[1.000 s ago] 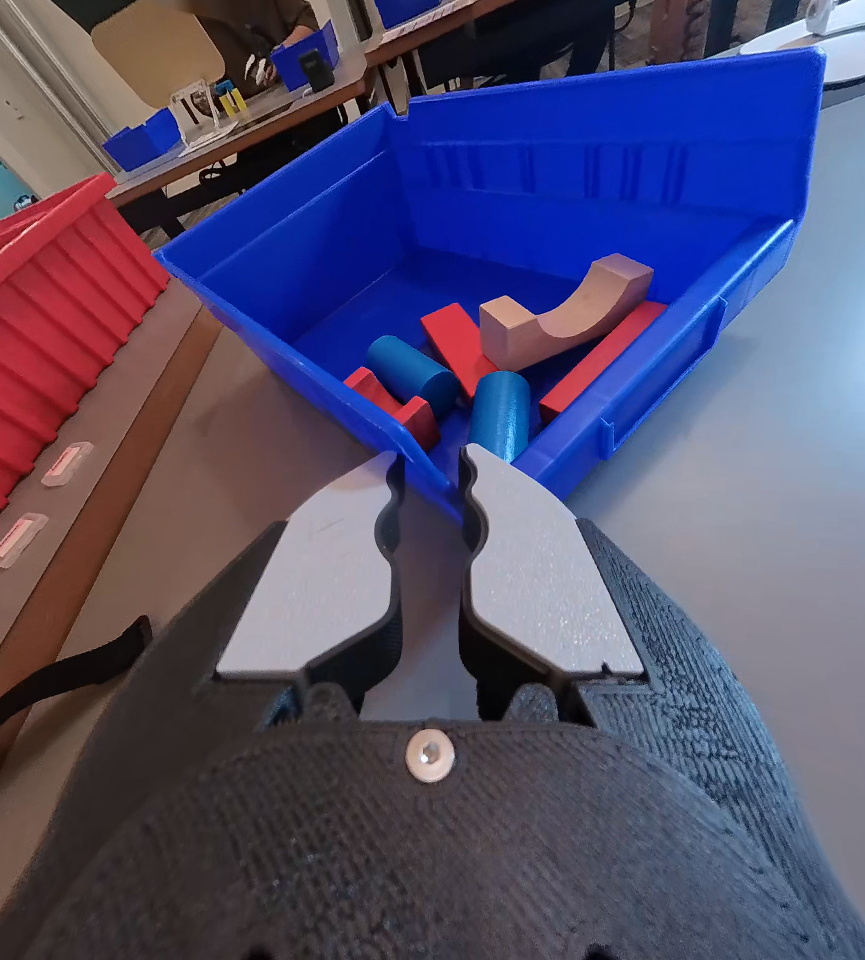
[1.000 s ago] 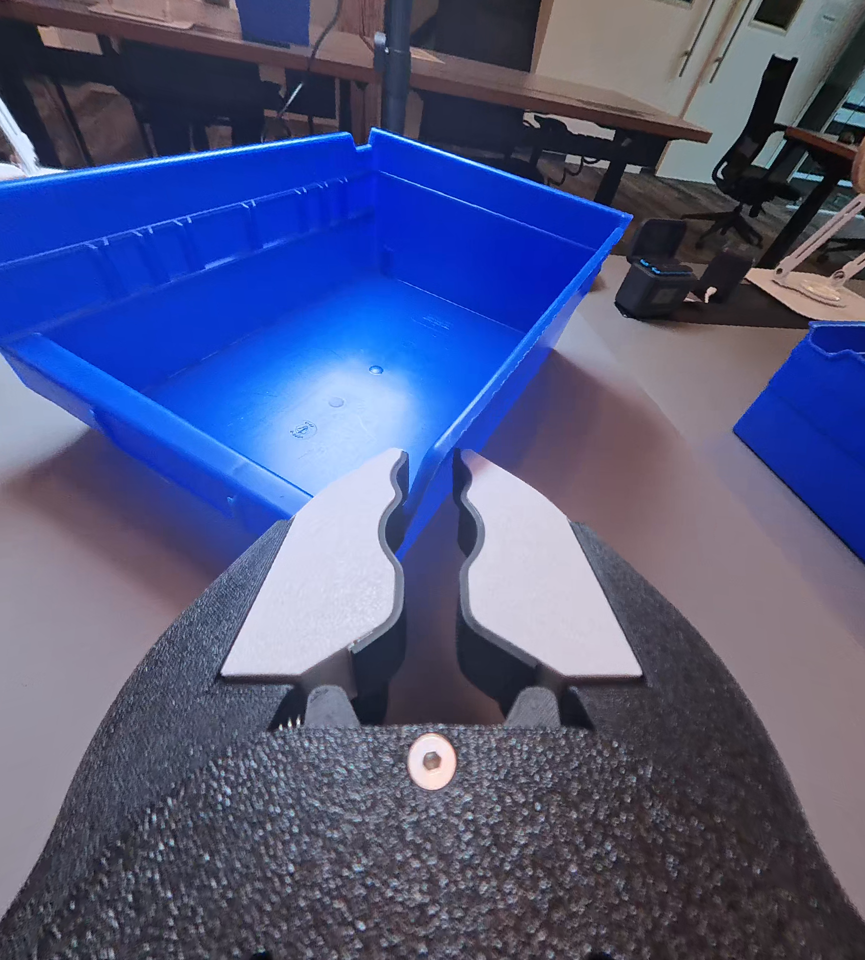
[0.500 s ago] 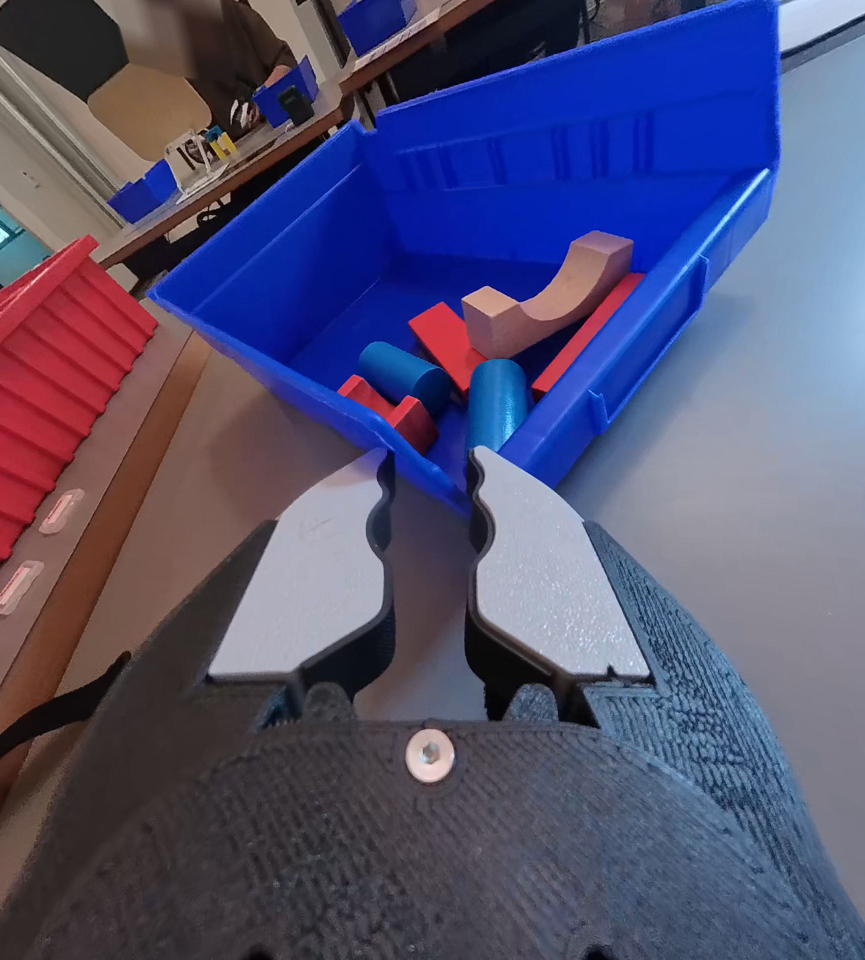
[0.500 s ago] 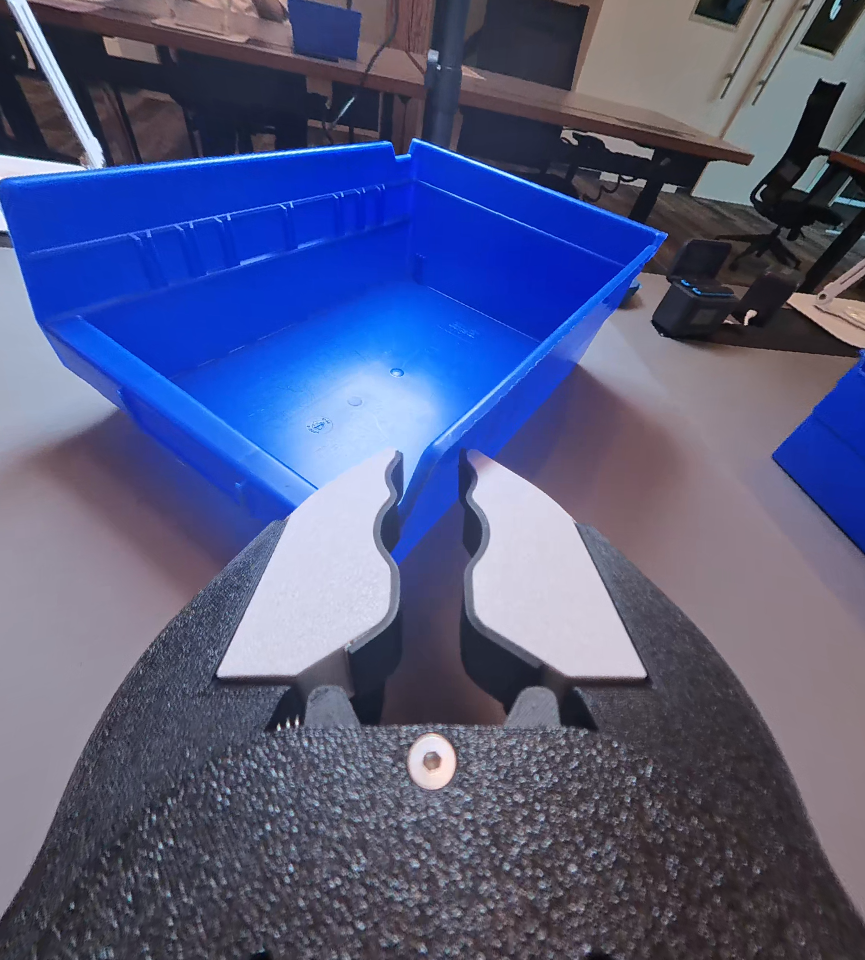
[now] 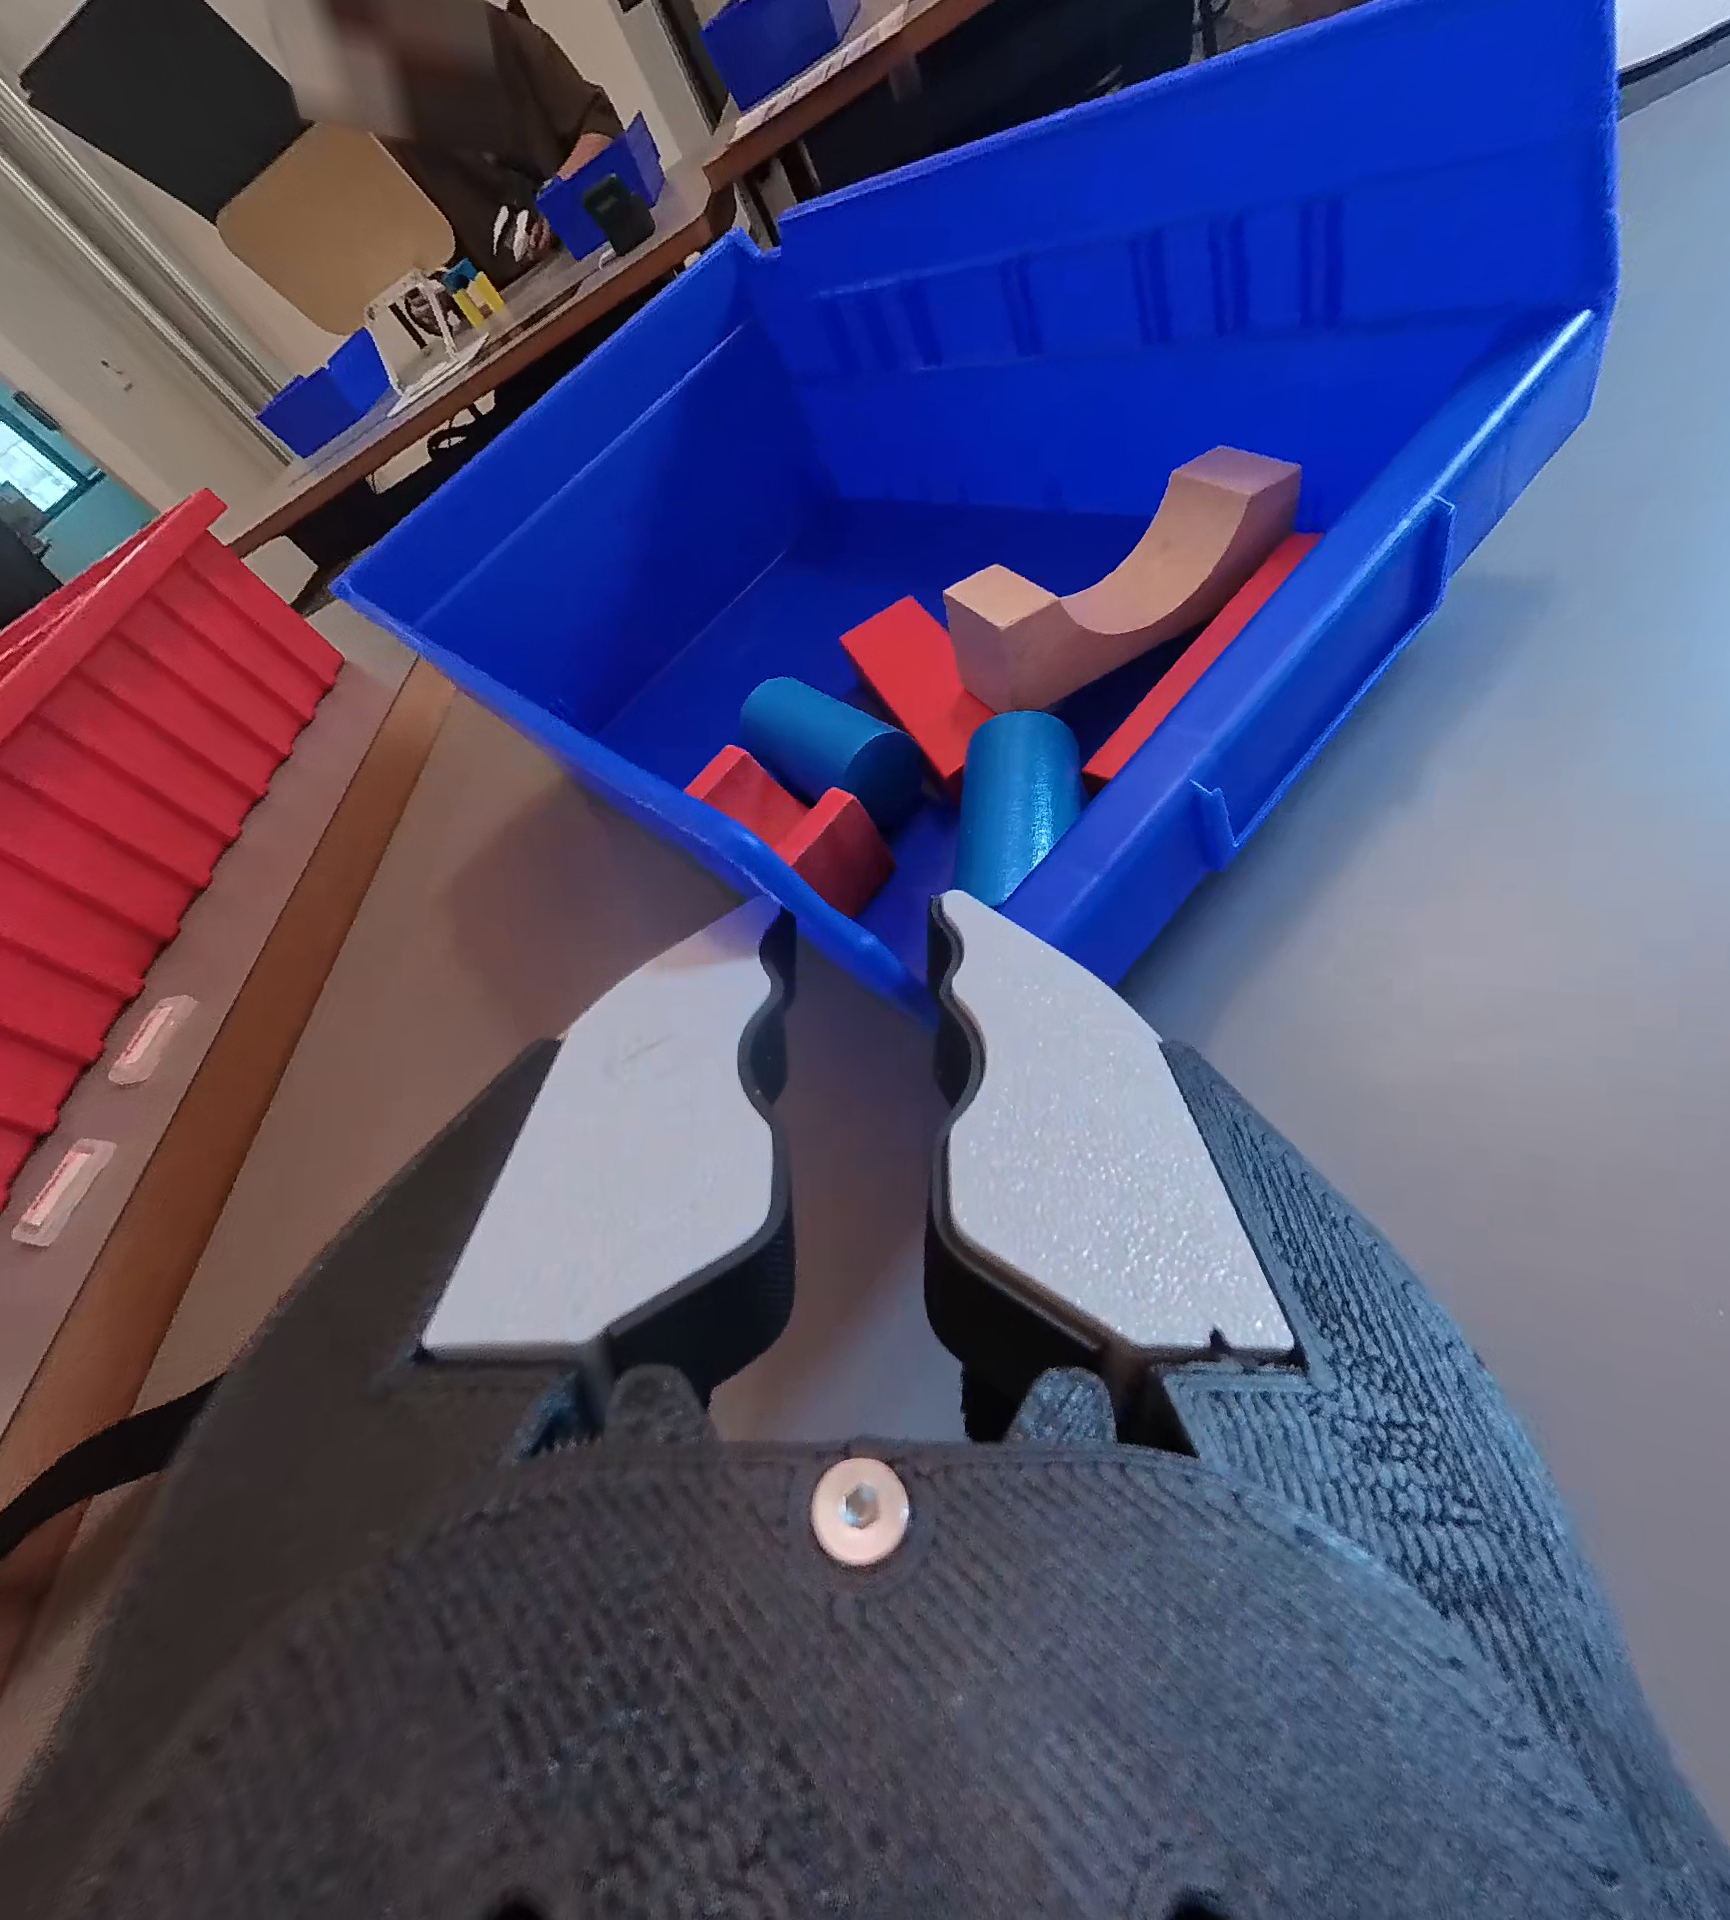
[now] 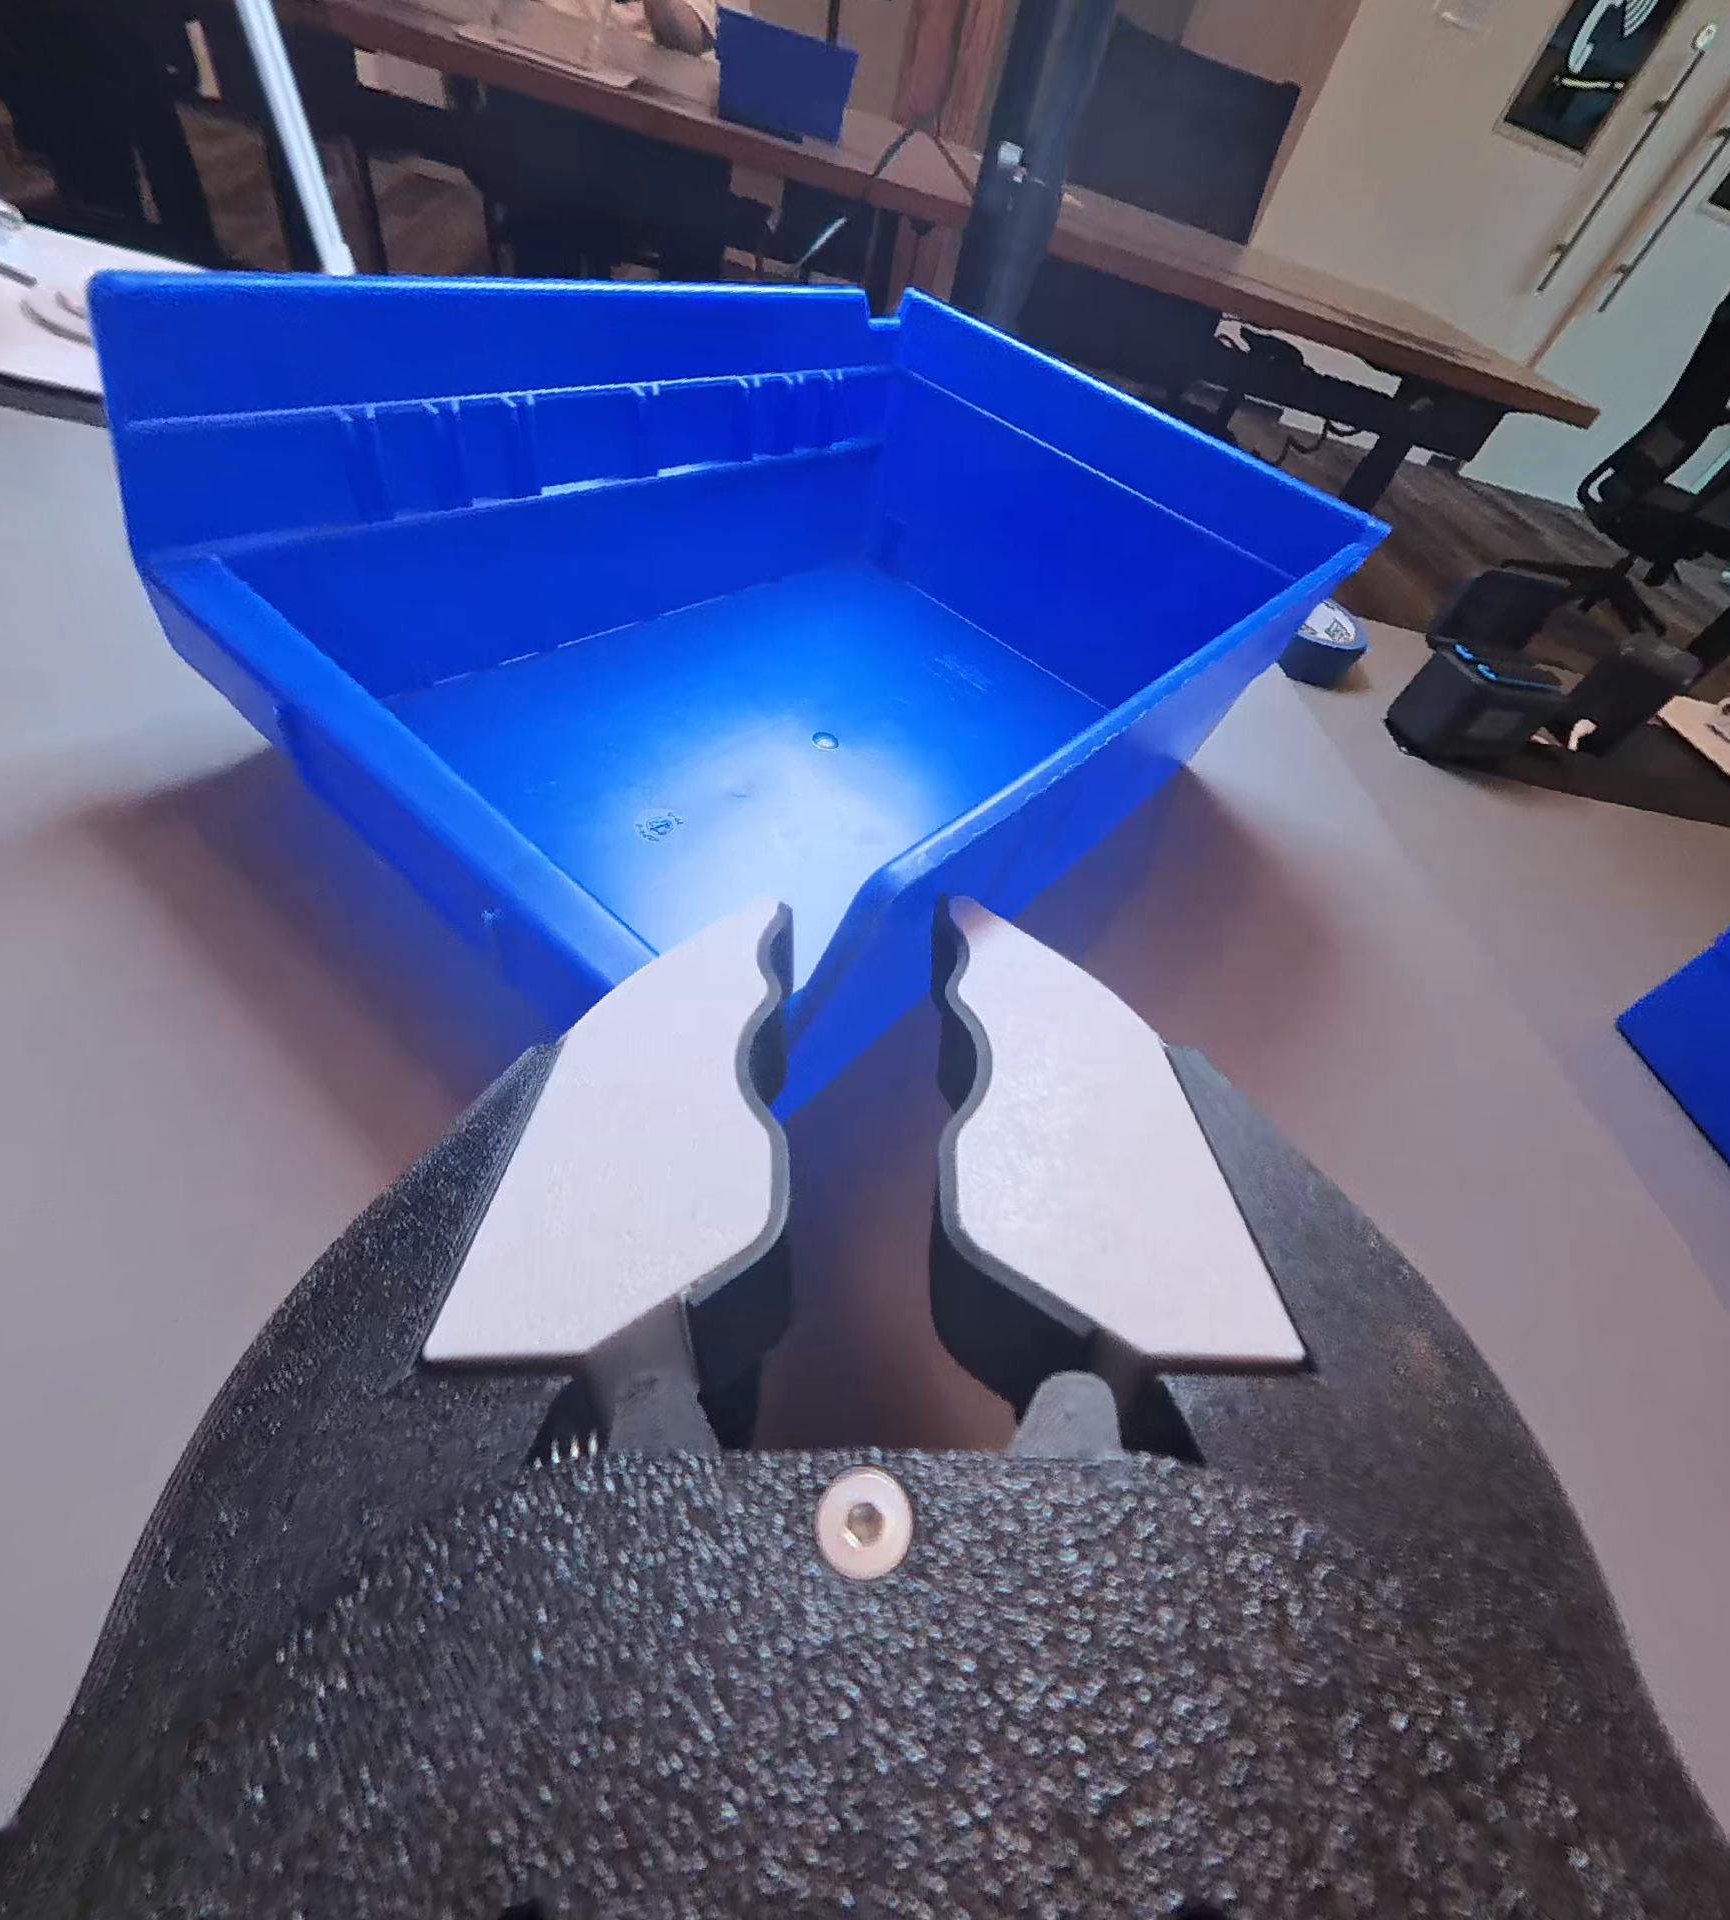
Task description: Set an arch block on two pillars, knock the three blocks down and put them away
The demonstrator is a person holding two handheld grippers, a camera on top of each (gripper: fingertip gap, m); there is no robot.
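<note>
The left gripper [image 5: 861, 914] has a narrow gap between its fingers and holds nothing, near the corner of a blue bin [image 5: 1360, 665] on the grey surface [image 5: 1567, 1039]. In this bin lie the wooden arch block [image 5: 1100, 623] and two blue cylinders [image 5: 1017, 800]. The right gripper [image 6: 861, 914], also narrow and empty, is at the corner of another blue bin [image 6: 1131, 748].

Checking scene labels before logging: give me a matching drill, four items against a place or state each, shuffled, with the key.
Items
1. wooden arch block
2. blue cylinder
3. right gripper
4. red bin

Place or state
A. lies near the bin's front corner, pointing at the left gripper
B. open over the near corner of an empty blue bin
C. left of the blue bin that holds the blocks
D. rests on red blocks, curve up

Pairs: 1-D, 2-A, 3-B, 4-C
</note>
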